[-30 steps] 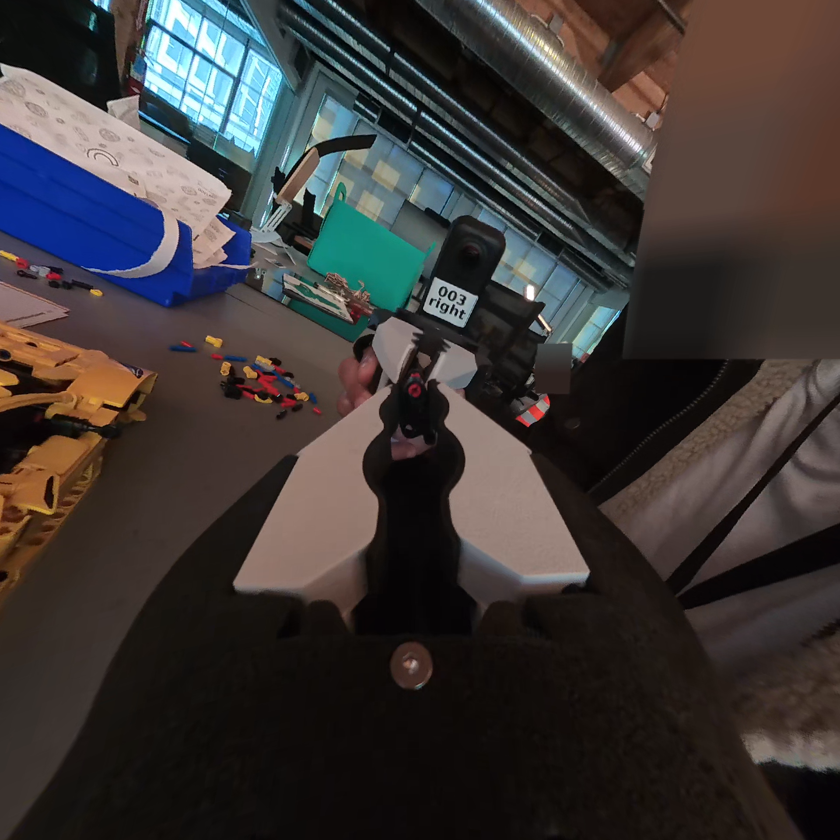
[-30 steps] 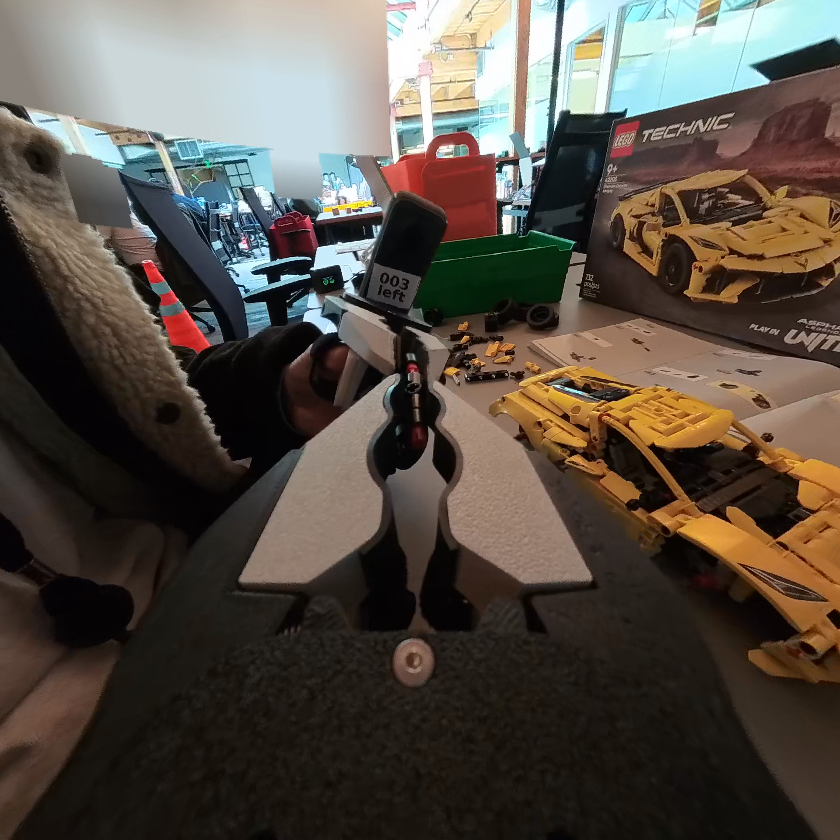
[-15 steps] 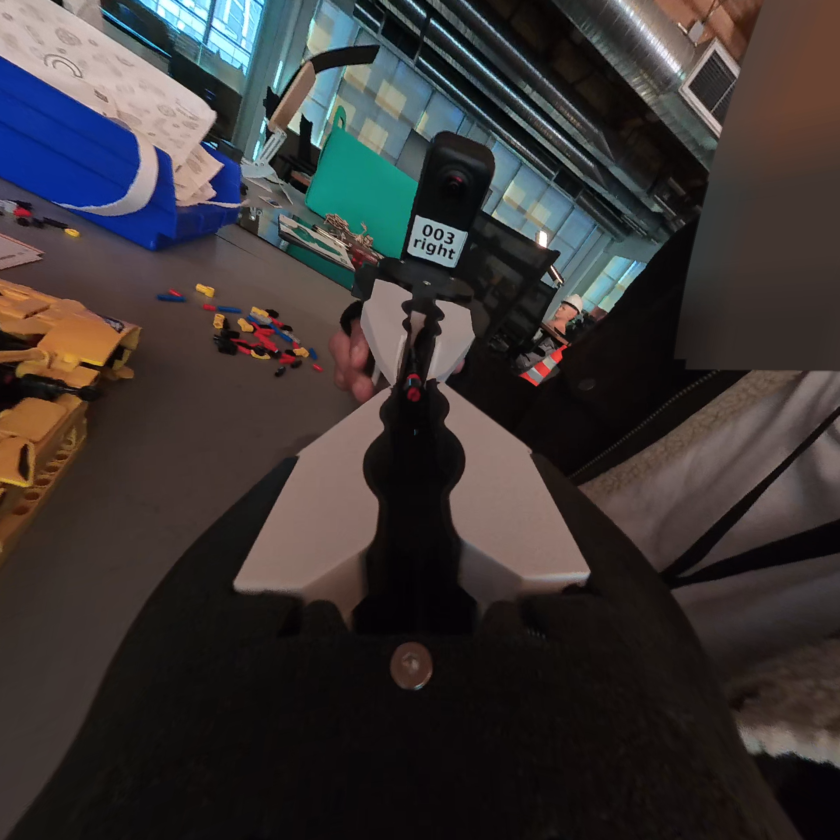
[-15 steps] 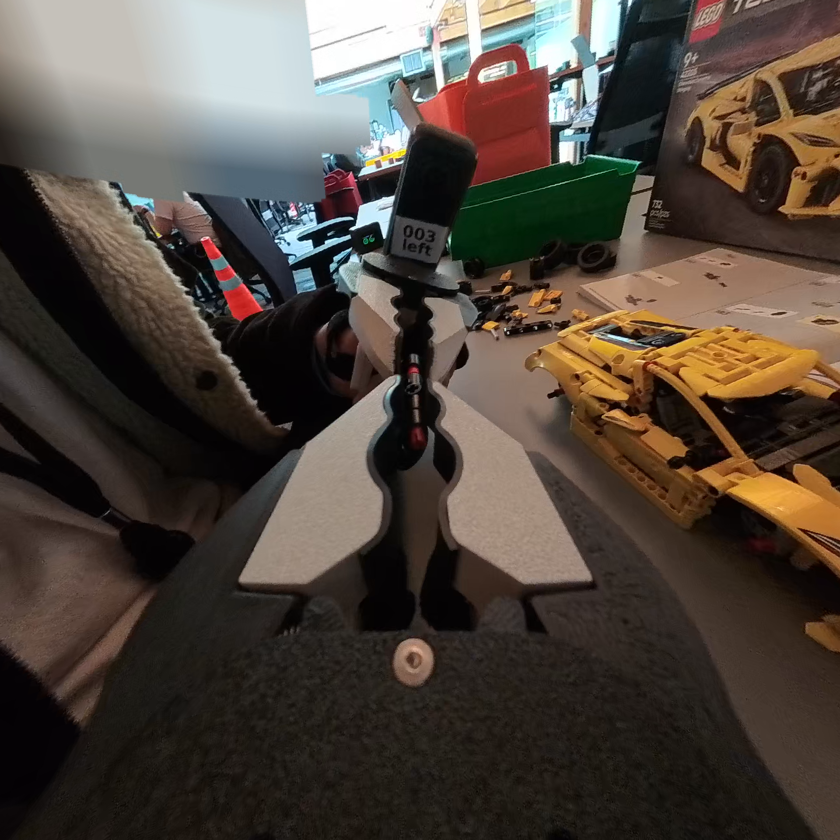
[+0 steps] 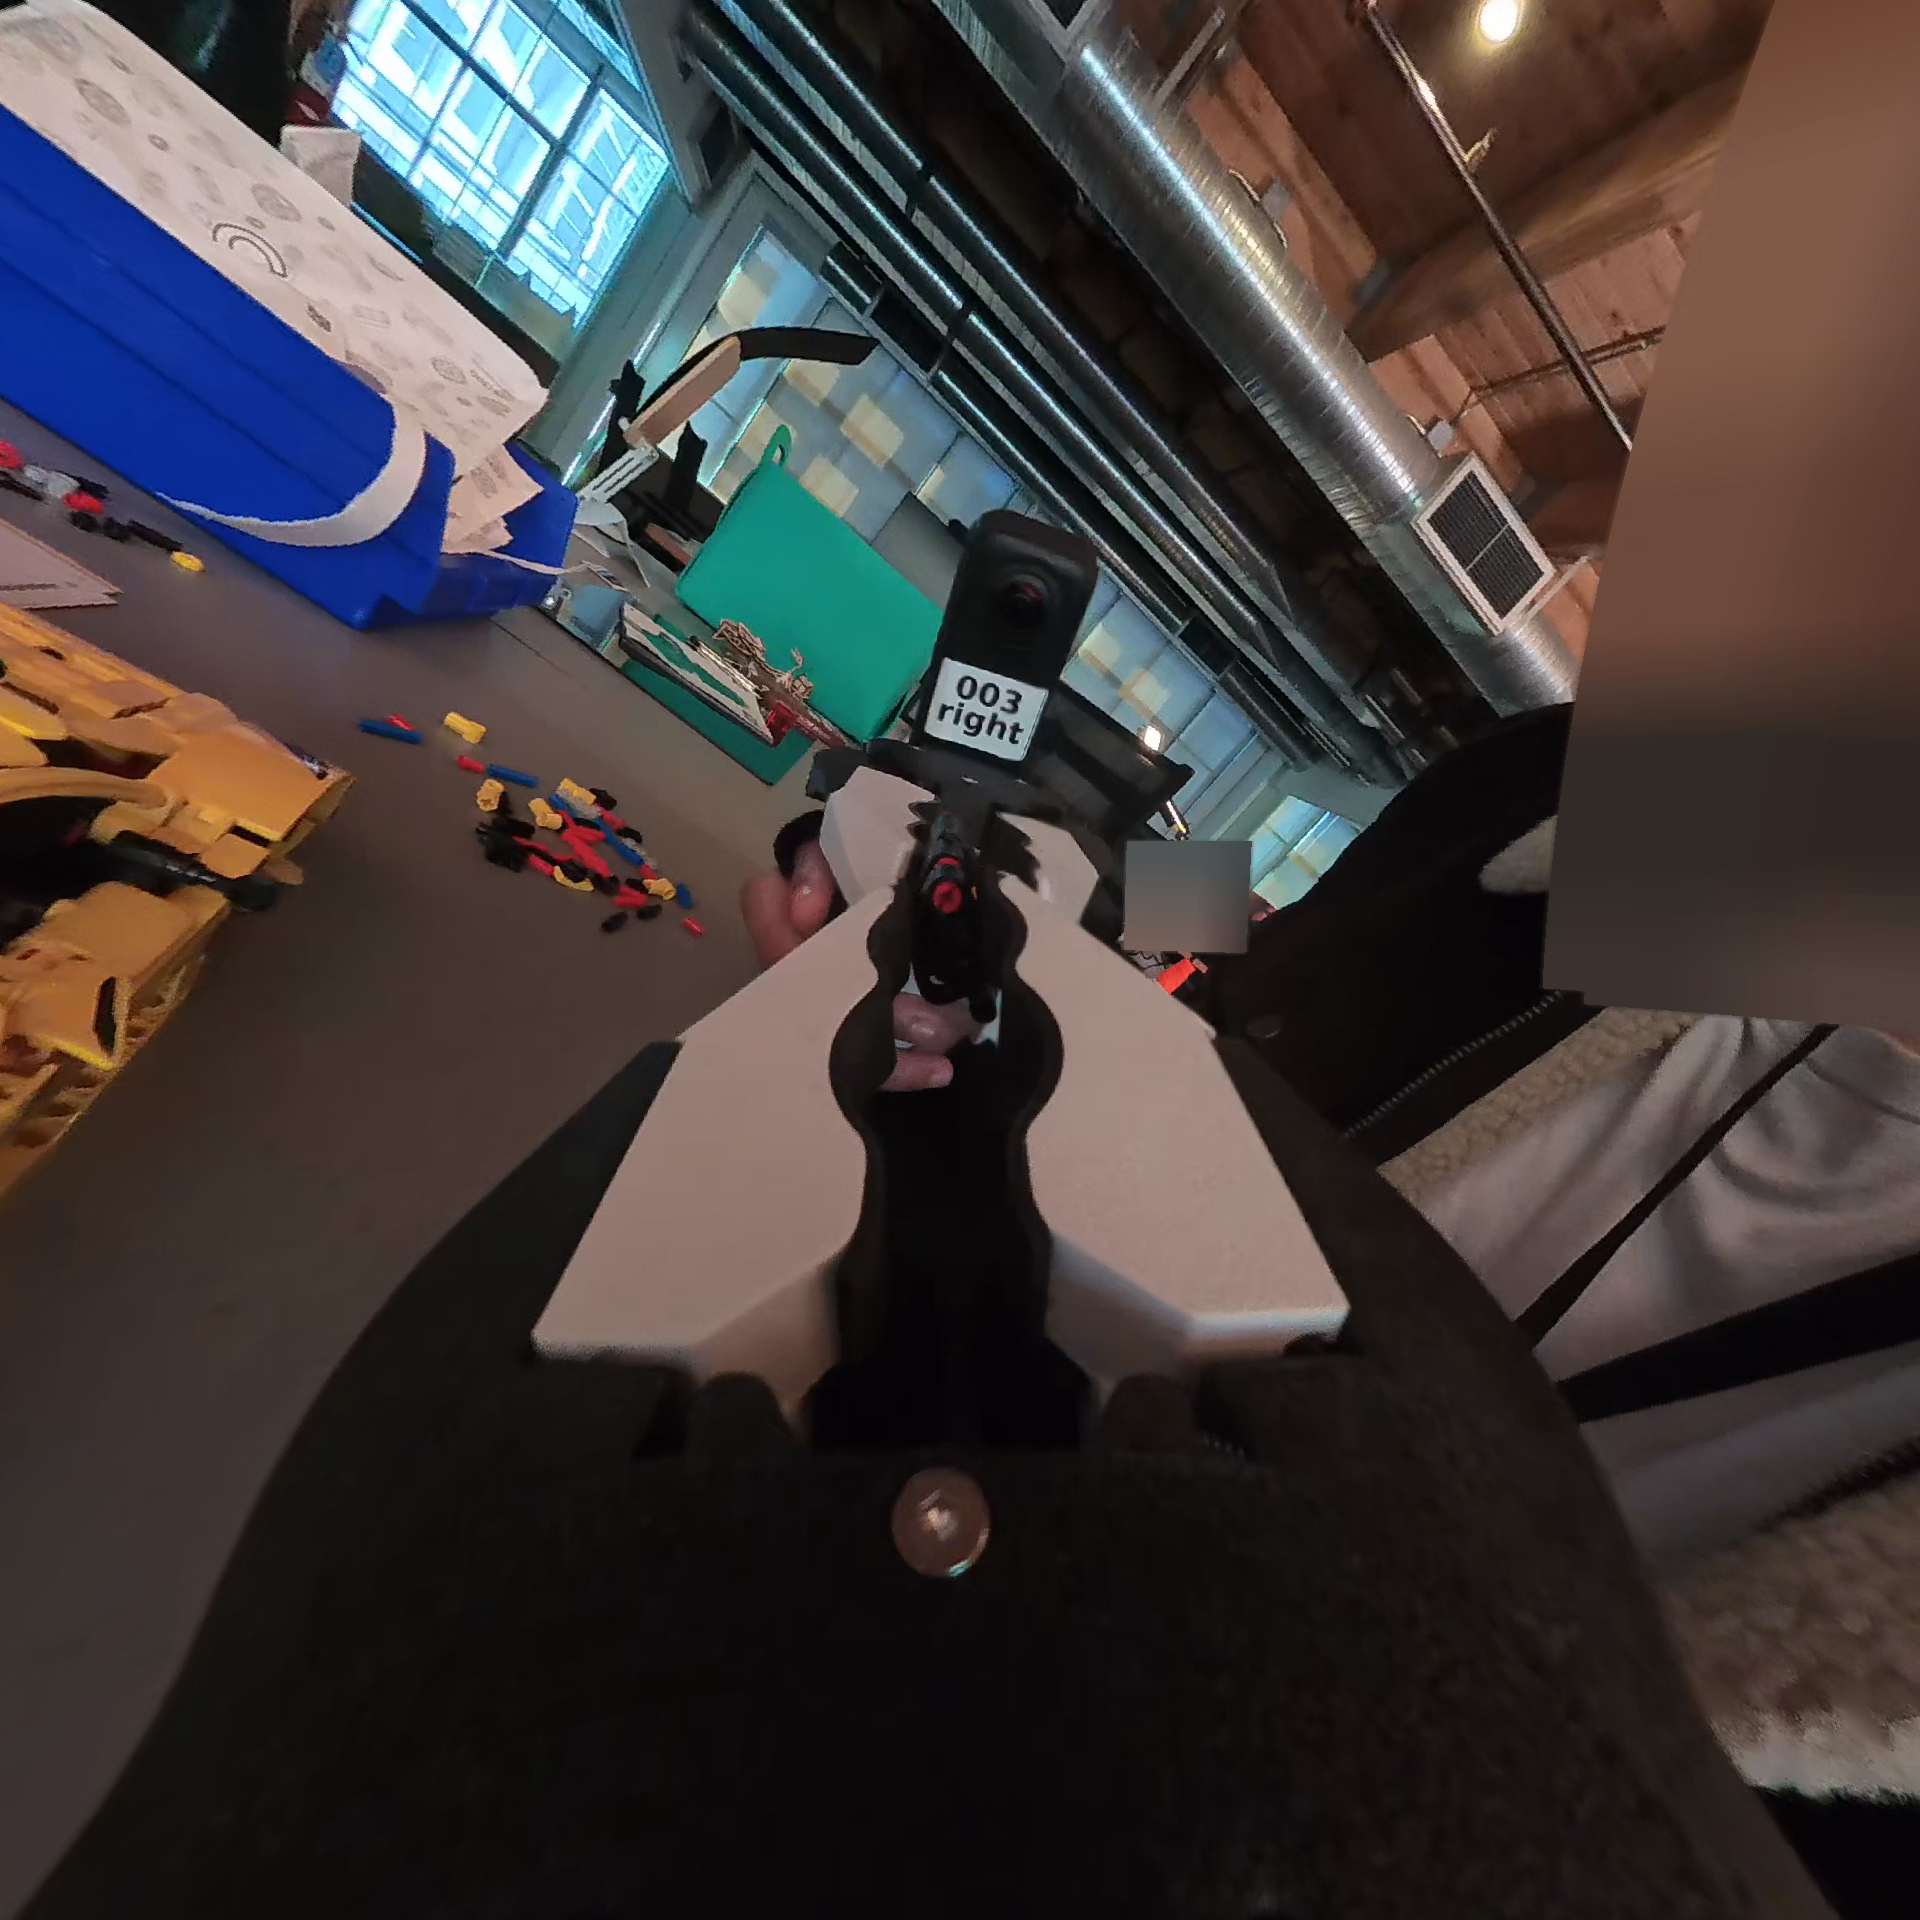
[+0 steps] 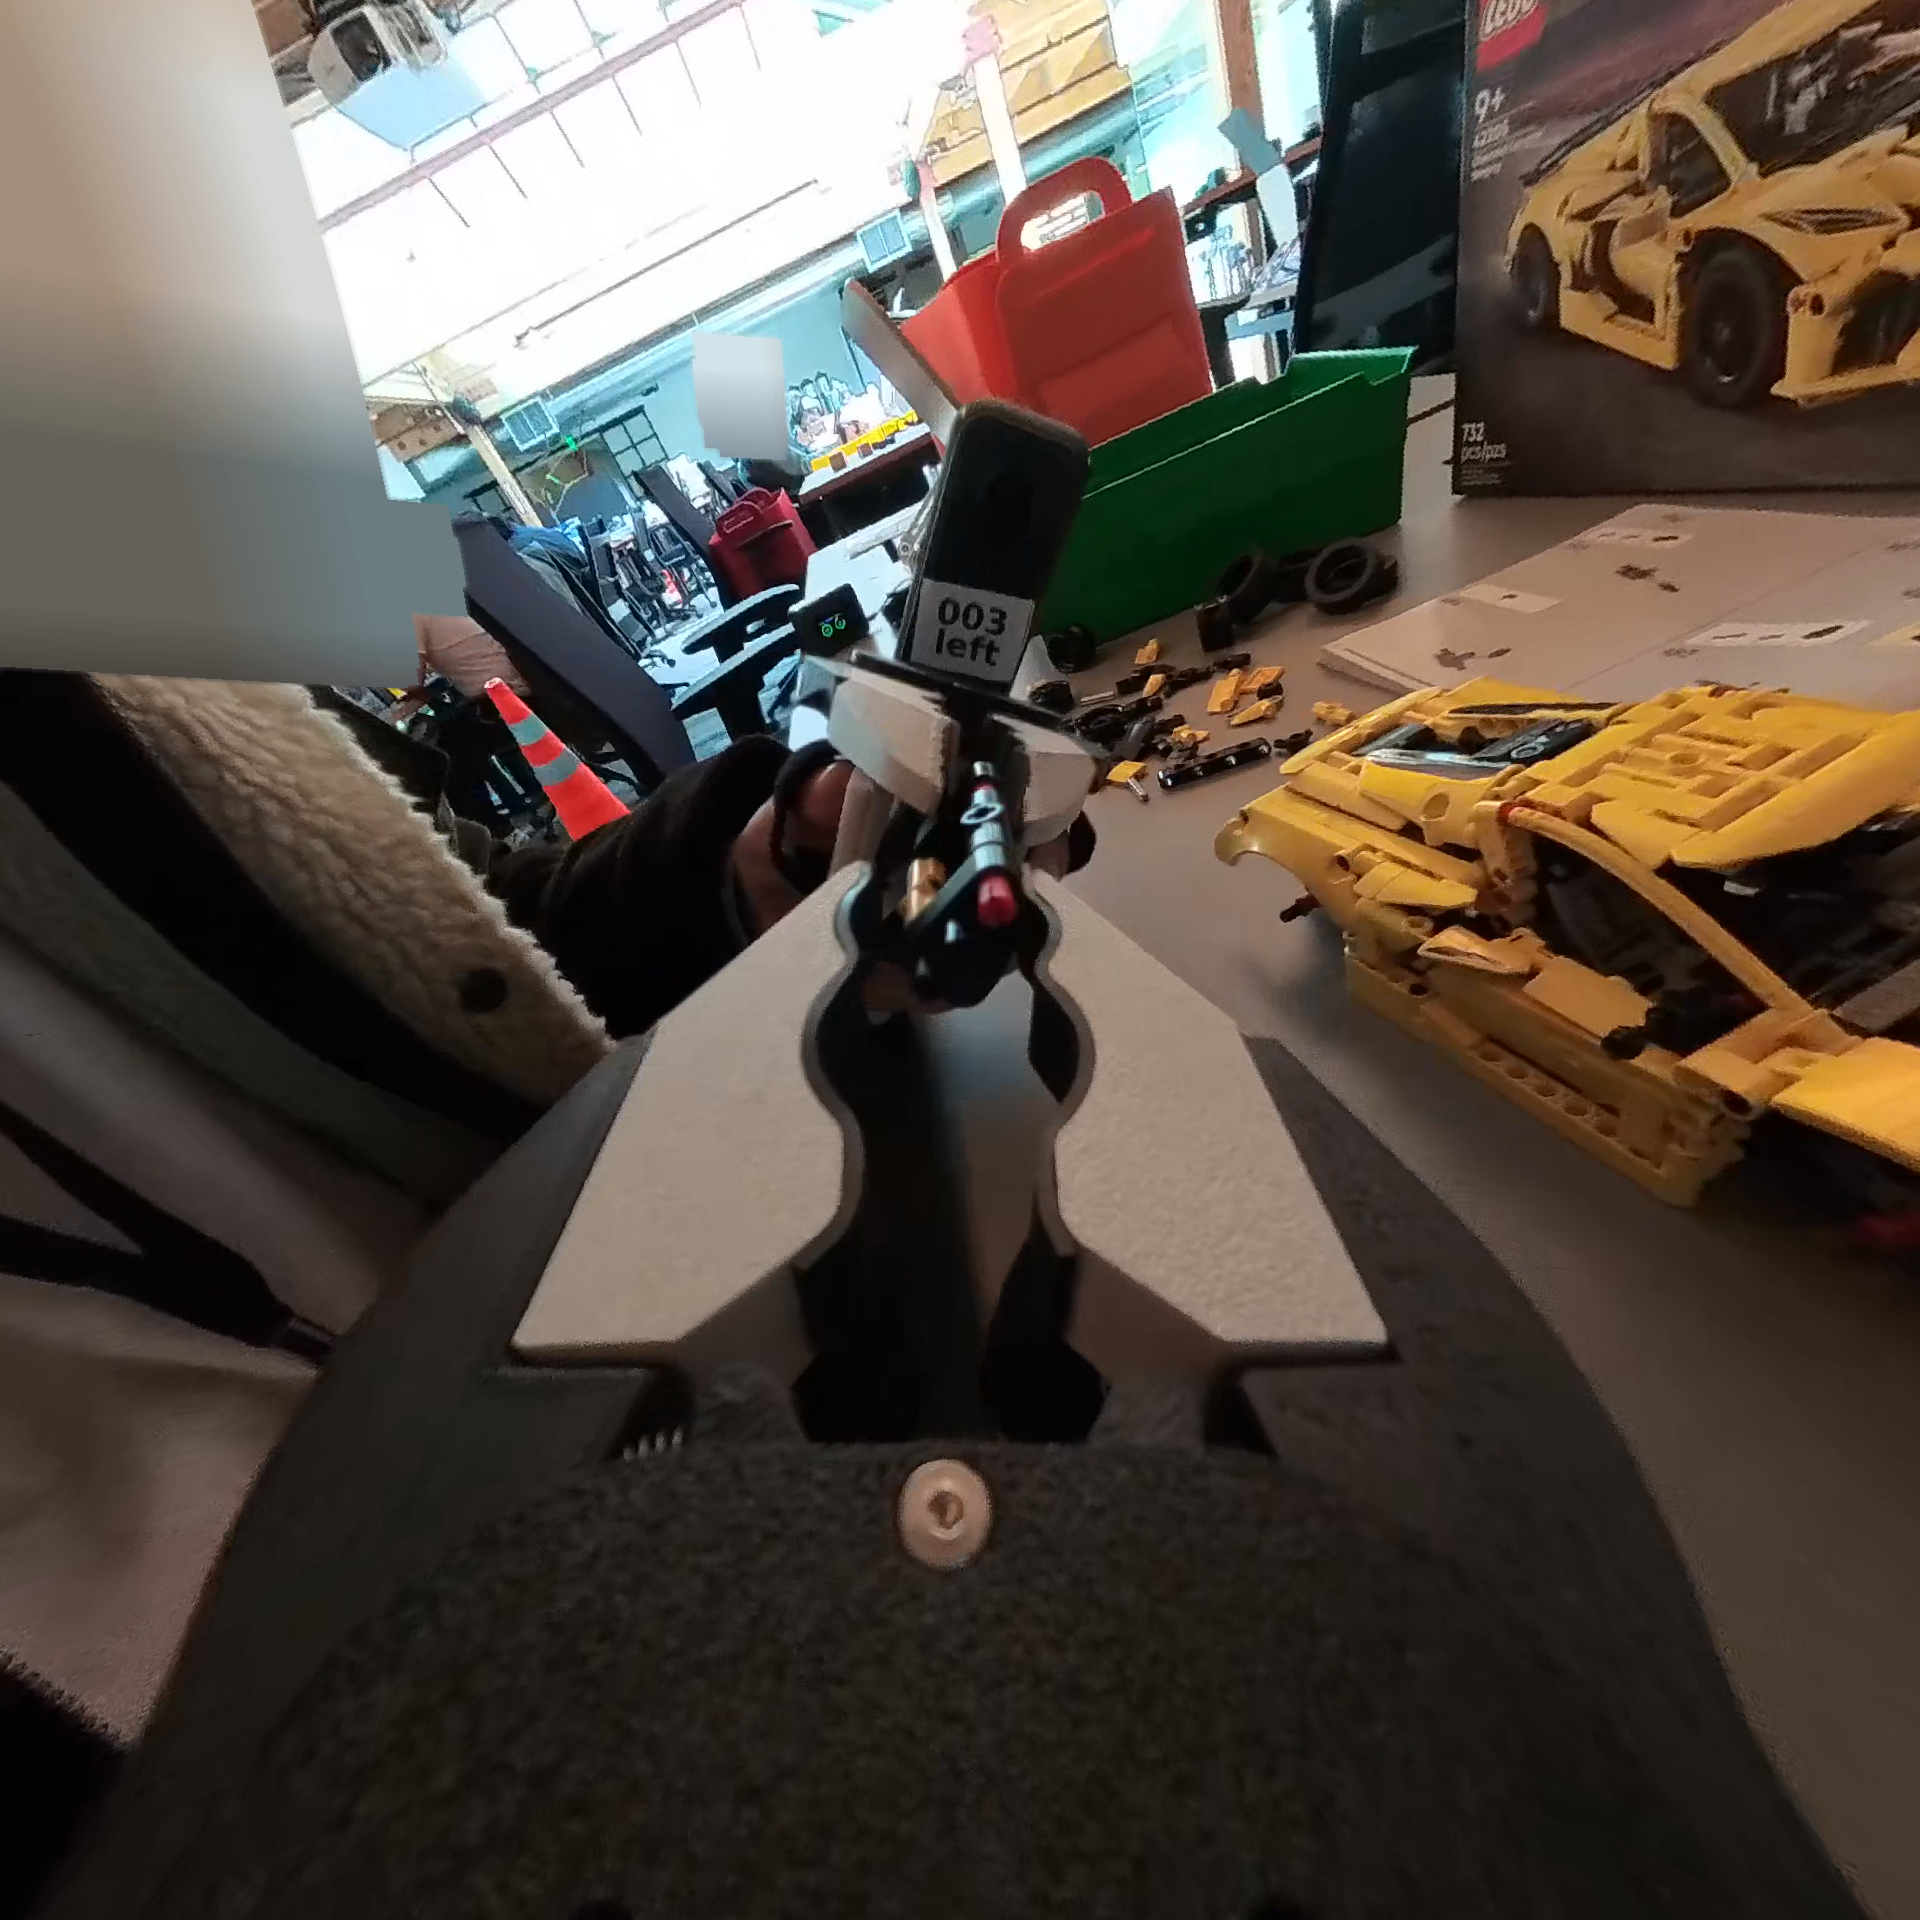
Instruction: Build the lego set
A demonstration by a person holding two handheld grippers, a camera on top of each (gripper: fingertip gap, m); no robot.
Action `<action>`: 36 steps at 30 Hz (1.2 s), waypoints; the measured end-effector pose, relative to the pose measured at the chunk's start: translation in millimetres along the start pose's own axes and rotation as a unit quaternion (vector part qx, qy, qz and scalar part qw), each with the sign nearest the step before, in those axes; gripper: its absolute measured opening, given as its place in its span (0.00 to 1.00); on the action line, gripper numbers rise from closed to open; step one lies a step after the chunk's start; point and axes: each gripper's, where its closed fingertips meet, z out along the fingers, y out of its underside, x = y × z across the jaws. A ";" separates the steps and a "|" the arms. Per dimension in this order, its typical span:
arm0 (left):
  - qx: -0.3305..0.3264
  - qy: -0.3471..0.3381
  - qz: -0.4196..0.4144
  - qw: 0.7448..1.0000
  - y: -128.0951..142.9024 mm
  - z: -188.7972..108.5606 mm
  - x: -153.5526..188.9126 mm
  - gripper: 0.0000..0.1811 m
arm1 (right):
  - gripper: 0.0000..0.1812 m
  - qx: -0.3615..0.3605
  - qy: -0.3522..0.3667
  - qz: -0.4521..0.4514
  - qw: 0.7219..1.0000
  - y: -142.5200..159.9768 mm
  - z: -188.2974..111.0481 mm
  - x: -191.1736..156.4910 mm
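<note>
My two grippers meet tip to tip above the table's near edge. A small black lego part with a red pin [image 5: 943,896] sits between them. In the right wrist view the part [image 6: 961,914] also shows a tan pin. My left gripper [image 5: 948,920] is shut on it, and so is my right gripper [image 6: 951,920]. The right gripper shows opposite in the left wrist view [image 5: 971,831], and the left gripper in the right wrist view [image 6: 977,769]. The half-built yellow car [image 6: 1558,883] lies on the table beside them and also shows at the left [image 5: 104,831].
Loose small parts [image 5: 582,842] lie behind the car. More parts [image 6: 1195,707] and black tyres [image 6: 1340,571] lie by a green bin [image 6: 1226,499]. A blue bin [image 5: 208,416], the set's box [image 6: 1683,239] and an instruction booklet [image 6: 1610,603] stand further back. A person's jacket is close by. Only a small space, under 4 cm, lies between the two pairs of fingers.
Both grippers stayed tip to tip while tilting and shifting slightly. The black part has turned between them, so its tan pin now shows in the right wrist view.
</note>
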 end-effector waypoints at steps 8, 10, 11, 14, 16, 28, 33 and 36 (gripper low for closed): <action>-0.022 0.027 0.018 0.999 7.8 4.8 11.5 0.10 | 0.09 -0.013 -0.013 -0.021 1.000 0.0 -7.0 -7.5; -0.028 0.028 0.021 0.999 9.7 4.5 12.3 0.10 | 0.09 -0.010 -0.015 -0.021 1.000 -0.9 -8.4 -7.9; -0.032 0.032 0.021 0.999 10.6 4.4 13.7 0.11 | 0.09 -0.008 -0.021 -0.019 1.000 -1.6 -9.0 -9.4; -0.044 0.028 0.036 0.998 14.7 5.4 14.4 0.10 | 0.09 -0.010 -0.030 -0.015 0.999 -1.0 -9.9 -11.8; -0.049 0.027 0.044 0.997 16.3 5.6 15.3 0.08 | 0.09 -0.010 -0.034 -0.016 0.999 -1.2 -10.4 -13.6; -0.046 0.020 0.066 0.997 19.3 10.1 17.1 0.08 | 0.08 0.009 -0.044 -0.011 0.999 -5.0 -11.9 -16.1; -0.036 0.013 0.068 0.997 15.8 10.3 16.0 0.08 | 0.08 0.020 -0.049 0.014 0.998 -7.1 -11.4 -14.0; -0.042 0.004 0.070 0.997 17.2 10.7 13.2 0.08 | 0.08 0.015 -0.052 0.024 0.998 -4.8 -12.6 -12.1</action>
